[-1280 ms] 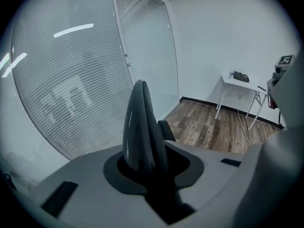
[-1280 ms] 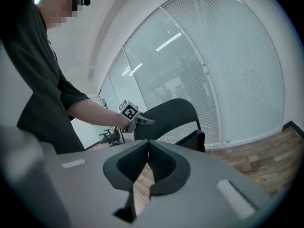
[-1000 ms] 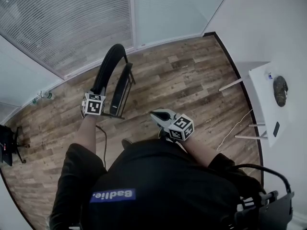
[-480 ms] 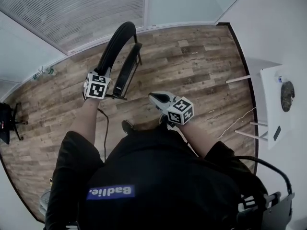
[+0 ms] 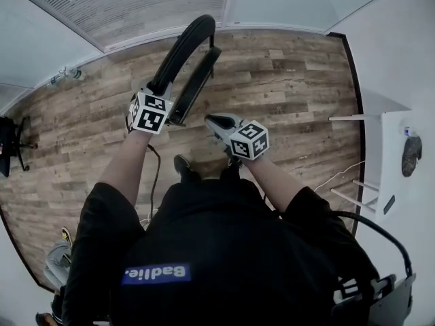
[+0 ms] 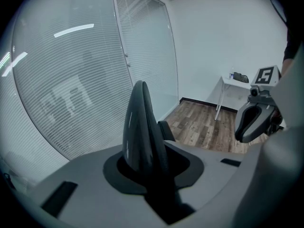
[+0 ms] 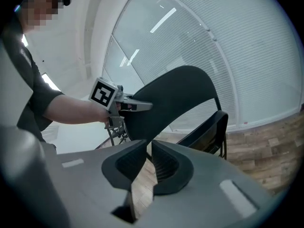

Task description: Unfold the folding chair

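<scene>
The black folding chair stands folded on the wood floor, its curved backrest (image 5: 183,49) lying against the seat (image 5: 198,80). My left gripper (image 5: 161,87) is shut on the backrest's top edge (image 6: 140,127), which fills the gap between the jaws in the left gripper view. My right gripper (image 5: 209,119) hovers just right of the seat's near edge. In the right gripper view its jaws (image 7: 148,148) are opening by a narrow slit with nothing between them, and the backrest (image 7: 180,94) and the seat (image 7: 209,132) lie ahead.
A glass wall with blinds (image 5: 136,5) runs behind the chair. A white table (image 5: 401,175) stands at the right wall, with a cable (image 5: 340,175) on the floor near it. The base of a black office chair (image 5: 10,145) shows at the far left.
My right gripper has moved forward and down, closer to the chair's seat. The left gripper has kept its hold on the backrest.
</scene>
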Available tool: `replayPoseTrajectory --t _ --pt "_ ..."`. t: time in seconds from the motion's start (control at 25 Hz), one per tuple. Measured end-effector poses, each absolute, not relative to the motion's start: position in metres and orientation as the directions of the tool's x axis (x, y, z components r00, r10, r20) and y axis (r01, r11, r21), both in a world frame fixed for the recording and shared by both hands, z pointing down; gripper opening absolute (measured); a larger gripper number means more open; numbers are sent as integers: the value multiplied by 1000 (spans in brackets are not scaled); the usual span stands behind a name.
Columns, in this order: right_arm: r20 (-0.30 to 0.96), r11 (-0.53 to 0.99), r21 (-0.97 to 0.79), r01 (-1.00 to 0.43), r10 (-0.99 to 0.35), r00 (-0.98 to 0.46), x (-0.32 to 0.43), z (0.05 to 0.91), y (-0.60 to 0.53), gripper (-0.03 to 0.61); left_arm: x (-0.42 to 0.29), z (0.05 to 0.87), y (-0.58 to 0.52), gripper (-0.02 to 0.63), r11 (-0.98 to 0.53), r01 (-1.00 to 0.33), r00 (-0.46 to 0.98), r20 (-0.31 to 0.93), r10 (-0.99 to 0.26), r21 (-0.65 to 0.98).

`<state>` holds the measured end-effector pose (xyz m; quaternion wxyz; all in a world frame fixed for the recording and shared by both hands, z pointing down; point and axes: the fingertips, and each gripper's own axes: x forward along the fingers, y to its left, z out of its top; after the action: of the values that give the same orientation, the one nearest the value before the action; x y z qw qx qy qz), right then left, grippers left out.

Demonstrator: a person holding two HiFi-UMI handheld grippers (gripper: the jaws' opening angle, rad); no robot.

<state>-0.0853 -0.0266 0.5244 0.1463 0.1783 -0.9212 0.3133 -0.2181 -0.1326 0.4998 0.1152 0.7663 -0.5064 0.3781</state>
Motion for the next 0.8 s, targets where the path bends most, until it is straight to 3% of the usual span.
replayPoseTrajectory --t 0.44,0.8 --pt "470 618 -611 -494 -219 -855 -131 596 -68 94 -230 504 -138 87 -462 -864 209 692 -690 -199" --pt "512 207 -788 -580 -302 -804 -140 684 -120 212 -232 508 -141 87 -460 -865 209 687 -696 -202"
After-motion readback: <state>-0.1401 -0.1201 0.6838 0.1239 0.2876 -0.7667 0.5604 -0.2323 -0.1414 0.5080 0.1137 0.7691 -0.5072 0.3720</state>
